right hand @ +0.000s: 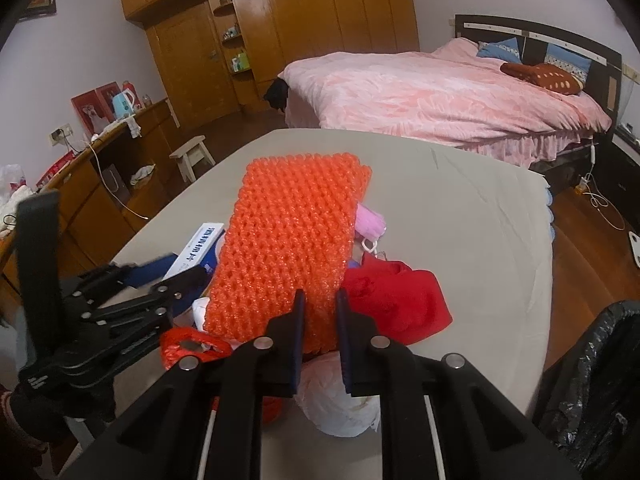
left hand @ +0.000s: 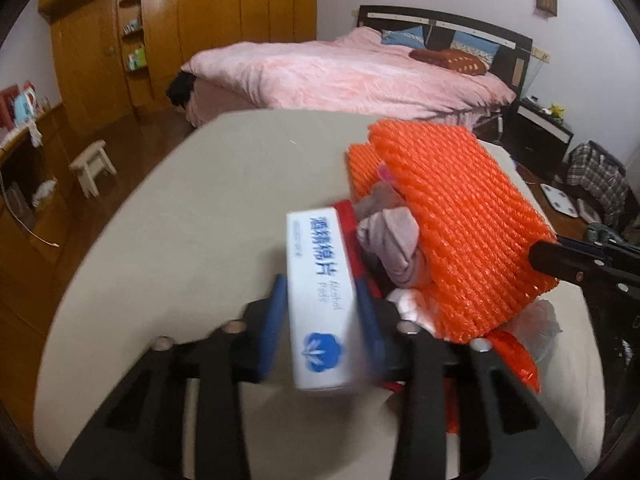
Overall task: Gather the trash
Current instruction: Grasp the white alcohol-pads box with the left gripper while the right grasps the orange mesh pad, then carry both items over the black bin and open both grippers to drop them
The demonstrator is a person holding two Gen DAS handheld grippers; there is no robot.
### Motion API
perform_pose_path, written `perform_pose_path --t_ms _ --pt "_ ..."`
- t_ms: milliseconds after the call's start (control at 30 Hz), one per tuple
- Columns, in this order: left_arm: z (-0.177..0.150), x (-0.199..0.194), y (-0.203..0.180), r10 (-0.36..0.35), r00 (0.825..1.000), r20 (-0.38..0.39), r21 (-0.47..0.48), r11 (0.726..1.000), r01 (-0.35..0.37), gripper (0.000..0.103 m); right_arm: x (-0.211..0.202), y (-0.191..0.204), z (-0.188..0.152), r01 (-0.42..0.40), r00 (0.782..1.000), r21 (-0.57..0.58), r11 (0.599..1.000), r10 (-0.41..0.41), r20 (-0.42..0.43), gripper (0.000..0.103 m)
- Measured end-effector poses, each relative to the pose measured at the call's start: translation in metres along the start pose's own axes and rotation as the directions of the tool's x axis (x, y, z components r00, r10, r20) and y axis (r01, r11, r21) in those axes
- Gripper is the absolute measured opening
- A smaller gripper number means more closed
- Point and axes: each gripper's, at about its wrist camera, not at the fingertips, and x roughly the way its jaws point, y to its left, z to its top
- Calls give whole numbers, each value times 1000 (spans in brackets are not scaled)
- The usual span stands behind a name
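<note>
While both tools grip trash, a pile sits on the grey worktop.
Left hand-held gripper clamps a white alcohol-pad box; right hand-held gripper pinches the near edge of an orange foam net lying over red cloth and white wrappers.

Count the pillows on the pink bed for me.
3. Two blue pillows stand against the dark headboard, and a brown dotted pillow lies just in front of them. Others may be hidden under the pink duvet.
</note>
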Motion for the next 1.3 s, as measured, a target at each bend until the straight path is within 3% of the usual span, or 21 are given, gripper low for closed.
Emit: perform_pose_path --t_ms 400,733,1000,1300 --pt "21 -53 2 1 993 115 -20 1000 1 30 -32 11 17 -50 995 -32 998 53 86 13" --pt "40 -101 -27 -45 979 198 8 999 44 30 -82 11 27 -55 981 -42 998 62 183 13" --pt "39 -117 -79 -136 965 222 89 989 119 30 -135 -29 9 63 969 24 998 -67 236 13" --pt "27 -113 -163 -297 937 182 207 943 259 30 -188 -99 -42 240 943 164 957 -270 196 13"
